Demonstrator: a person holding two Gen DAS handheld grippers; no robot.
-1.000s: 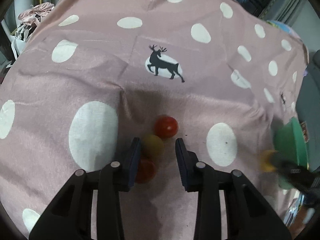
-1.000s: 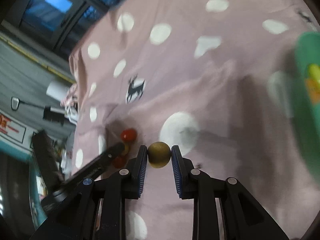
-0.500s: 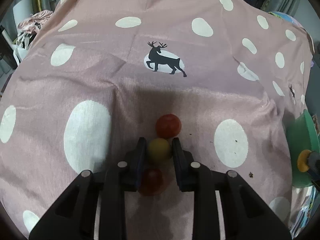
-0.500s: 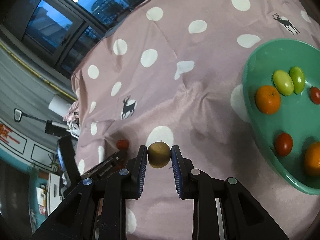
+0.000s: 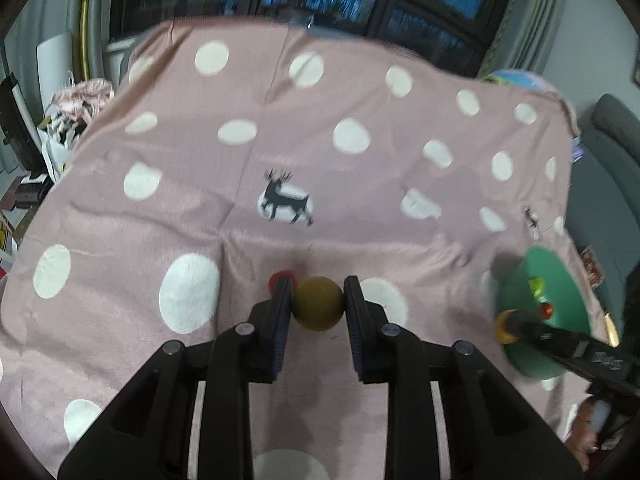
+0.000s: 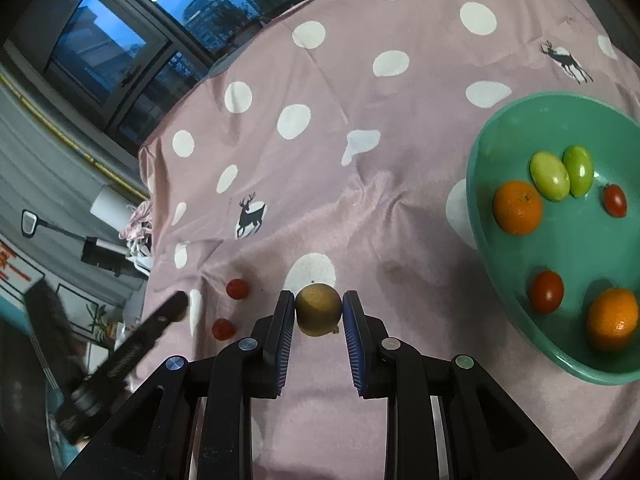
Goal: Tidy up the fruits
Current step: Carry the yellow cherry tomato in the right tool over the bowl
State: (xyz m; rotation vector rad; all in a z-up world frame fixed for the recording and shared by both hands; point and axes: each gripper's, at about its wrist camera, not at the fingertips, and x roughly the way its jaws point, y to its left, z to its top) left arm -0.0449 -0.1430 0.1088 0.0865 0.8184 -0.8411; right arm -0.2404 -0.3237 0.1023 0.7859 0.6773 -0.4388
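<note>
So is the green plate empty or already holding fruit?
Holding fruit: the green plate carries two oranges, two green fruits and two red tomatoes.

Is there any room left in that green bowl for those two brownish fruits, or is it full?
The green bowl has bare floor in its middle, between the upper orange, the red tomato and the small tomato. The two green fruits crowd the far part.

The cloth (image 6: 360,208) is dusty pink with white dots and black deer prints. The bowl (image 6: 500,264) is teal green, holding orange, red and yellow-green fruits. Each gripper's held fruit (image 5: 319,303) is olive-brown.
</note>
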